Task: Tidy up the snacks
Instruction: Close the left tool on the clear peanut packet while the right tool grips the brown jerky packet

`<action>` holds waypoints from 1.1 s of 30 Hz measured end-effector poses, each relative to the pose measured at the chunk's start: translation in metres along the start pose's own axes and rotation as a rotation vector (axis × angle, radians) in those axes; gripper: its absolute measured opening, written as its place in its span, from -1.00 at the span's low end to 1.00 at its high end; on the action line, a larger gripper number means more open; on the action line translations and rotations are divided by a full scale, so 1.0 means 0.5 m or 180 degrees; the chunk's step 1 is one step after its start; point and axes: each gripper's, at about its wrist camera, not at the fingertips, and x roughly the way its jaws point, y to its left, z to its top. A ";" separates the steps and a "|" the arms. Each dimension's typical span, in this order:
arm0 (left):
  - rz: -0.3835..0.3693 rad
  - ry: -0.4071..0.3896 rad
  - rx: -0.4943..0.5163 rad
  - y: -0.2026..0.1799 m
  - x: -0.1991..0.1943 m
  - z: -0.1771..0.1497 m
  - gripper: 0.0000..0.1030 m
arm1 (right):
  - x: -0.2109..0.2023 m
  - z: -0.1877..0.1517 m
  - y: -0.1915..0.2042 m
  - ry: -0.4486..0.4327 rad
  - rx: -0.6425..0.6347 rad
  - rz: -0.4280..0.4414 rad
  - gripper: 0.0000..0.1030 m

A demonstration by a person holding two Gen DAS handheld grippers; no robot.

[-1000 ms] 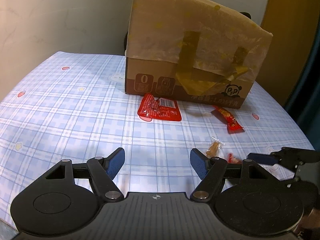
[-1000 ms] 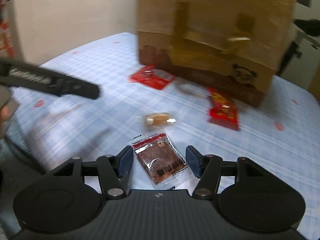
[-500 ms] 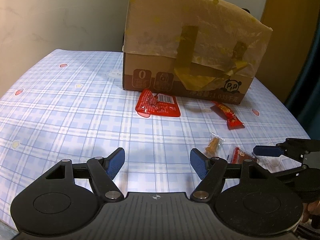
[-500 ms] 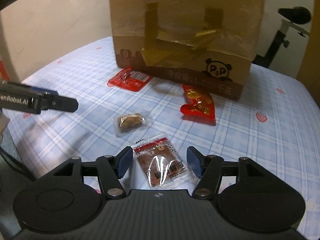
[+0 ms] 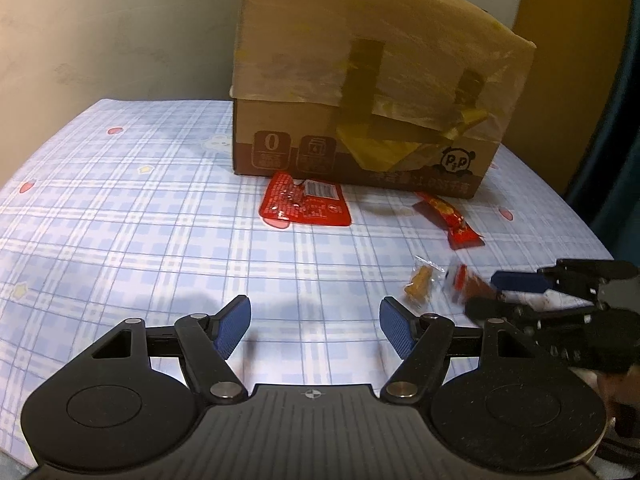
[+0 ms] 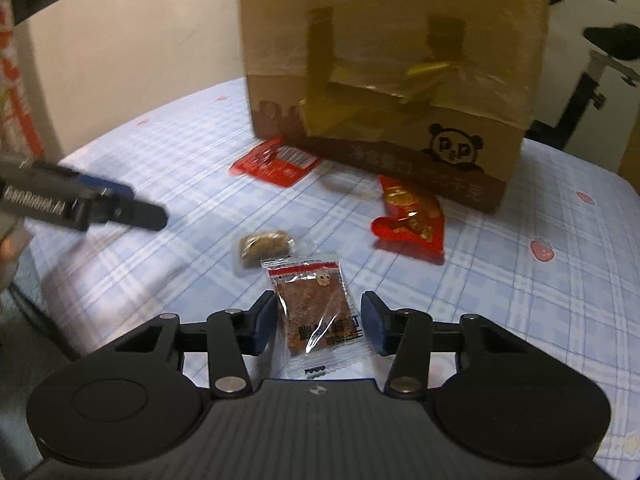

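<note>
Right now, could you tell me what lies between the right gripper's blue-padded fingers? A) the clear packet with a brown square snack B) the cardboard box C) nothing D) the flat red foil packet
A: in the right wrist view the clear packet with a brown square snack lies between the right gripper's fingers.

two low wrist views angled down, both facing the cardboard box (image 5: 372, 92)

Four snack packets lie on the checked tablecloth (image 5: 120, 220): two red ones, a flat pouch (image 5: 306, 205) and a long wrapper (image 5: 450, 218), far by the one cardboard box (image 5: 372, 80); two clear ones nearer, a brown biscuit (image 6: 262, 245) and a dried-meat slice (image 6: 318, 308).
</note>
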 end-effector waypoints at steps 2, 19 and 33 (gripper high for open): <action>-0.0016 -0.0003 0.0045 -0.003 0.001 -0.001 0.43 | -0.001 -0.002 -0.007 -0.0052 0.0085 -0.0153 -0.08; -0.0360 0.0072 0.0808 -0.109 0.091 0.029 0.28 | -0.032 -0.035 -0.039 -0.0326 0.0474 -0.0400 -0.11; -0.0393 0.0149 0.0860 -0.117 0.125 0.026 -0.43 | -0.031 -0.038 -0.042 -0.0347 0.0523 -0.0371 -0.11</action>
